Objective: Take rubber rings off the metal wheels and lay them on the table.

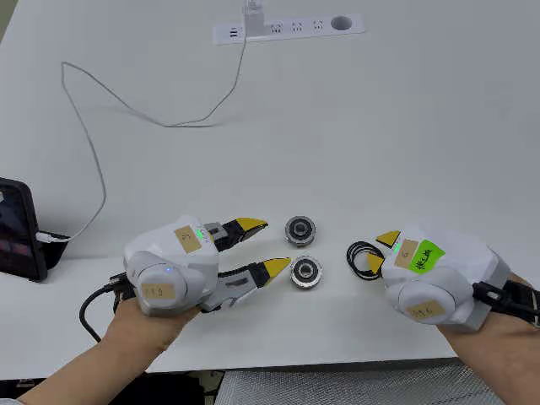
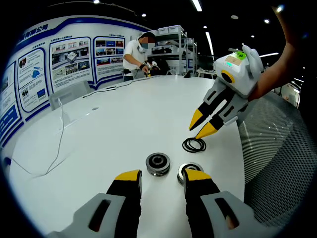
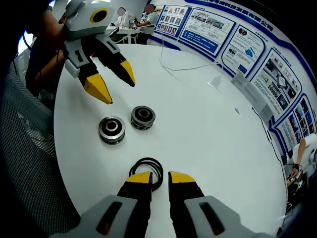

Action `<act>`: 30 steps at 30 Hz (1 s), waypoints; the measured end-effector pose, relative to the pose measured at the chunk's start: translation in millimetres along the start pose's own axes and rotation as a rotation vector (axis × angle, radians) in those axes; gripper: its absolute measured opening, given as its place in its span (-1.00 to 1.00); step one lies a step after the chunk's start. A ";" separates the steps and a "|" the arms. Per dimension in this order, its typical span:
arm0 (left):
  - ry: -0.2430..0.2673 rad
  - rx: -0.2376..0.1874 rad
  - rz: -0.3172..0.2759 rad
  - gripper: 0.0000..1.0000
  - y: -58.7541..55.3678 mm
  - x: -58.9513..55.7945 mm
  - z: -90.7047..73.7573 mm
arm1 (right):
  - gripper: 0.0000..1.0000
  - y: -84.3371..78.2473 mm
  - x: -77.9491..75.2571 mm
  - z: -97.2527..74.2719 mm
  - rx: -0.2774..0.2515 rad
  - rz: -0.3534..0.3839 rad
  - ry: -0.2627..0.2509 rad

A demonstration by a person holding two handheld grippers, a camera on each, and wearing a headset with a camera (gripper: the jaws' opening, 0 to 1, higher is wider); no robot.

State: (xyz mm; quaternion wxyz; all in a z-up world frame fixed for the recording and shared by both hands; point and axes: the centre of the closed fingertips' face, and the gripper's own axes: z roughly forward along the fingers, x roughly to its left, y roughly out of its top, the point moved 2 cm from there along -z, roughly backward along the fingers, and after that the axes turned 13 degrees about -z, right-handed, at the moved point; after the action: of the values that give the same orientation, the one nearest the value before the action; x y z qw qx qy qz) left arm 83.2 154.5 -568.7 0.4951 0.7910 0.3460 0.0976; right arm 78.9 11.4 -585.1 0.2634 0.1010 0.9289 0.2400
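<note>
table [image 1: 405,135]: white; we list everything below as on or over it.
rubber rings [image 1: 361,253]: black loops lying flat, to the right of both wheels.
far wheel [image 1: 300,229]: lying flat, dark outer band.
near wheel [image 1: 305,272]: lying flat, bright metal rim, just beside the far wheel.
left gripper [image 1: 265,245]: we find its jaws spread wide with nothing between them, tips near the wheels.
right gripper [image 1: 380,251]: jaws drawn narrow and gripping nothing, tips at the rubber rings; we cannot tell whether they touch.
power strip [image 1: 287,28]: at the far edge, with a white cable [image 1: 93,160] plugged in.

White left gripper [image 1: 266,245], right gripper [image 1: 380,251], yellow-tipped jaws
</note>
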 end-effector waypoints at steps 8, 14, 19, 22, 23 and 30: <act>-0.003 0.007 -0.013 -0.19 -5.5 -4.2 -7.4 | -0.50 -0.2 12.0 -8.1 -0.039 0.035 0.026; -0.004 0.011 -0.035 -0.10 -12.1 -9.4 -15.9 | -0.32 -1.7 17.4 -15.4 -0.063 0.075 0.038; 0.000 0.011 -0.052 -0.02 -17.1 -15.1 -25.1 | -0.14 -1.8 22.0 -22.9 -0.082 0.101 0.045; 0.006 0.003 -0.061 0.00 -18.3 -17.6 -32.0 | -0.06 -3.4 26.0 -28.5 -0.082 0.108 0.048; 0.008 0.001 -0.064 0.01 -19.0 -18.6 -34.8 | -0.02 -4.2 27.8 -30.7 -0.084 0.114 0.050; 0.026 -0.009 -0.087 0.11 -24.9 -22.8 -49.5 | 0.21 -7.8 36.3 -41.9 -0.086 0.141 0.045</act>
State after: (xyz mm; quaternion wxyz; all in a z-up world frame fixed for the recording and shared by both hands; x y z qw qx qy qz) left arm 30.5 182.0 -561.3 0.4979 0.7715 0.3861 0.0881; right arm 25.4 -0.4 -573.7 0.2289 0.1491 0.9140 0.3000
